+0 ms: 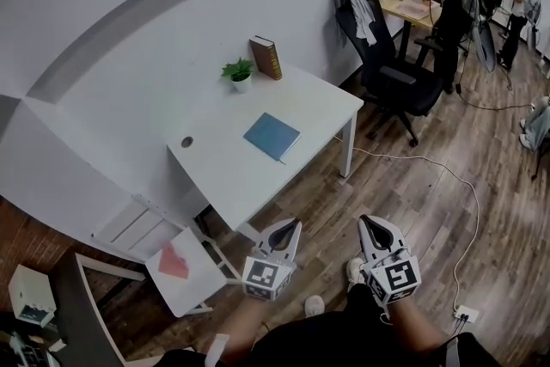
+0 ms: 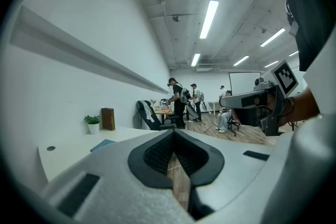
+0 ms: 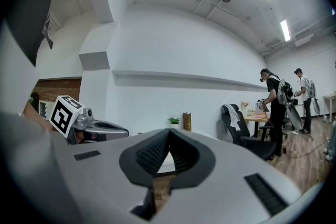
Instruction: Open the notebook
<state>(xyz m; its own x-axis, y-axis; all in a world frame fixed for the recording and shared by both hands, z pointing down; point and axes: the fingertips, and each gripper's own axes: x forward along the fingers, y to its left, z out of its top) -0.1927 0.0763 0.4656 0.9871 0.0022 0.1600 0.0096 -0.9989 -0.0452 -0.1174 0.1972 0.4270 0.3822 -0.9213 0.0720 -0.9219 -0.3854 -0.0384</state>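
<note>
A closed blue notebook (image 1: 271, 136) lies flat near the front right of a white desk (image 1: 232, 176). In the left gripper view the notebook (image 2: 103, 144) shows only as a thin blue strip on the desktop. Both grippers hang over the wooden floor, short of the desk's near edge and apart from the notebook. My left gripper (image 1: 293, 224) is shut with nothing between its pads (image 2: 174, 131). My right gripper (image 1: 368, 221) is beside it, also shut and empty (image 3: 169, 131). Each gripper view catches the other gripper at its side.
A small potted plant (image 1: 240, 73) and an upright brown book (image 1: 265, 58) stand at the desk's back. A black office chair (image 1: 391, 73) is right of the desk. A white chair (image 1: 176, 266) stands lower left. People work at a far desk (image 1: 412, 9). A white cable (image 1: 447, 185) crosses the floor.
</note>
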